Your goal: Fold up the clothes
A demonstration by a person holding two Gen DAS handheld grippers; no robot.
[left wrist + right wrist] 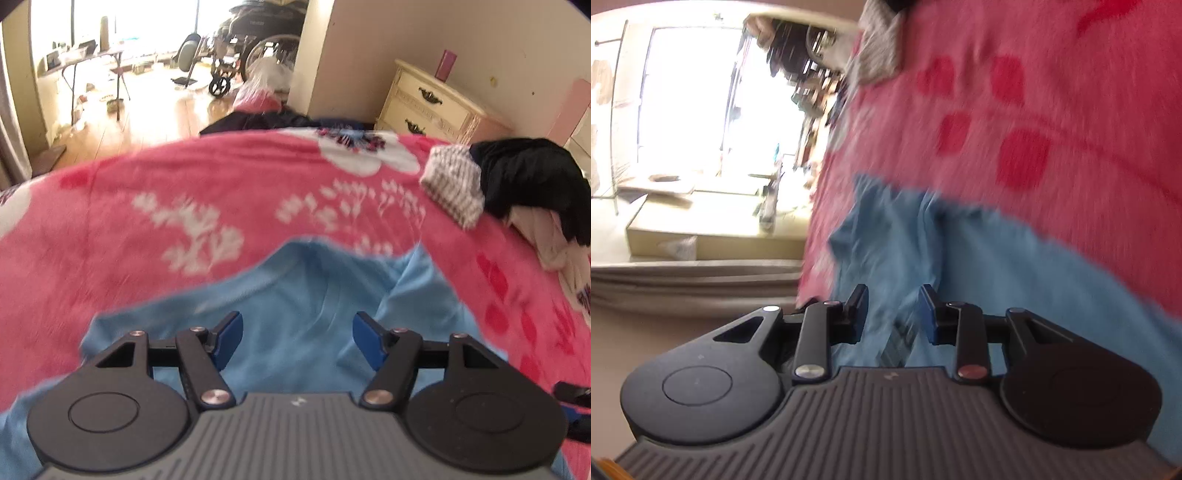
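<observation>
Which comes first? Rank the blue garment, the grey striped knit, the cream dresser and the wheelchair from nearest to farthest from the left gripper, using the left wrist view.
Measured from the left gripper:
1. Blue garment, directly under the open jaws.
2. Grey striped knit, ahead to the right on the pink blanket.
3. Cream dresser, beyond the bed, right.
4. Wheelchair, far back in the next room.
</observation>
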